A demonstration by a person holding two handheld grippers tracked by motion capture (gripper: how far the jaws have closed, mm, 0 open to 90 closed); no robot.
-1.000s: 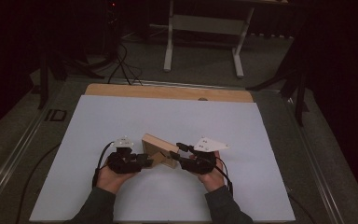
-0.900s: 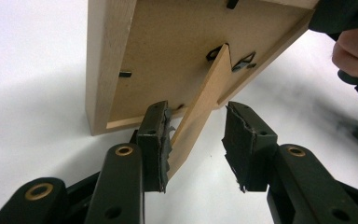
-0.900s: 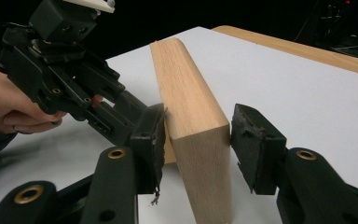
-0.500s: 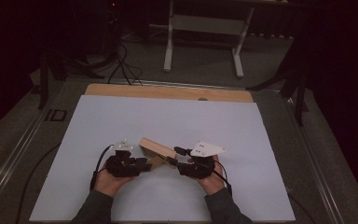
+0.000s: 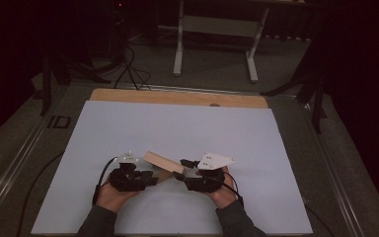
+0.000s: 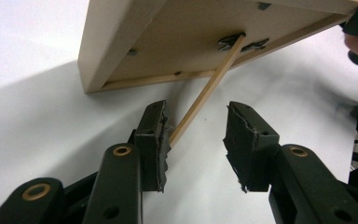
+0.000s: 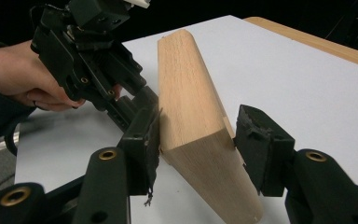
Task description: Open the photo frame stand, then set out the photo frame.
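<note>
Now tilted up off the white surface (image 5: 187, 128), the wooden block (image 5: 163, 162) has come nearer the person over the last second, and sits lower between both hands. On the block's right, the right hand-held gripper (image 7: 196, 140) pinches its end, pads against both faces. On the block's left, the left hand-held gripper (image 6: 196, 135) is spread, a thin stick (image 6: 205, 93) from the block's underside lying against one pad, ungripped. Judged from this, the stick is next

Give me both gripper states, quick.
Left gripper: open, thin wooden stick between its jaws, resting against one, not clamped.
Right gripper: shut on the wooden block, holding it tilted off the white table.
</note>
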